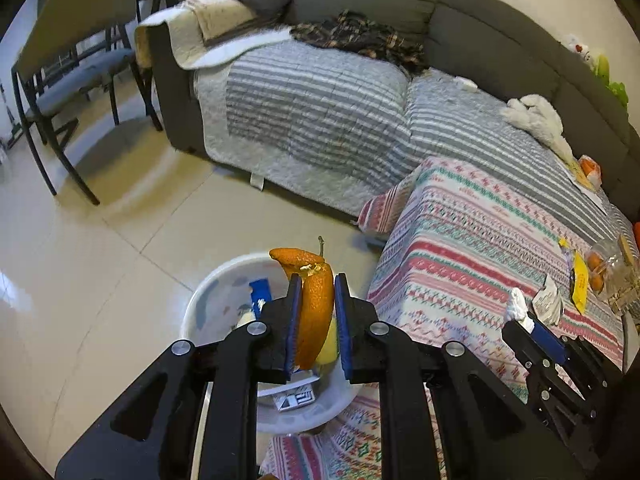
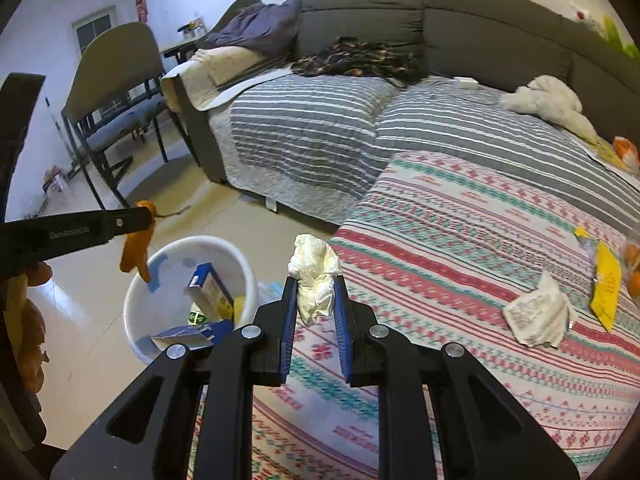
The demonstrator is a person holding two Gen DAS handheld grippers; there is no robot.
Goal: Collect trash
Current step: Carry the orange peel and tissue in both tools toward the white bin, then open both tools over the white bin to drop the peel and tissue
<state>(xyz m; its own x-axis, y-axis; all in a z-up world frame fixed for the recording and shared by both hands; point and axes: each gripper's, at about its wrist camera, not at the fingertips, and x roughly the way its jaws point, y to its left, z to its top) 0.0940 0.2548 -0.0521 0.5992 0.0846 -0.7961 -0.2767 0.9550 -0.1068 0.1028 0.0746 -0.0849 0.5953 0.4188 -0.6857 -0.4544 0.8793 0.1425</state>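
Note:
My left gripper (image 1: 317,282) is shut on a curled orange peel (image 1: 314,304) and holds it above the white trash bin (image 1: 200,300) on the floor. In the right wrist view the peel (image 2: 136,246) hangs over the bin (image 2: 132,308), which holds blue cartons (image 2: 210,290). My right gripper (image 2: 316,284) is shut on a crumpled white tissue (image 2: 314,276) over the edge of the patterned cloth (image 2: 460,240). It also shows at the right of the left wrist view (image 1: 520,314). A crumpled paper (image 2: 536,316) and a yellow wrapper (image 2: 606,284) lie on the cloth.
A grey sofa (image 2: 480,24) with striped quilts (image 2: 304,136), clothes and a white towel (image 2: 548,100) fills the back. A chair (image 2: 116,96) and a table stand at the left on the tiled floor (image 1: 80,260). Oranges in a bag (image 1: 598,270) lie at the far right.

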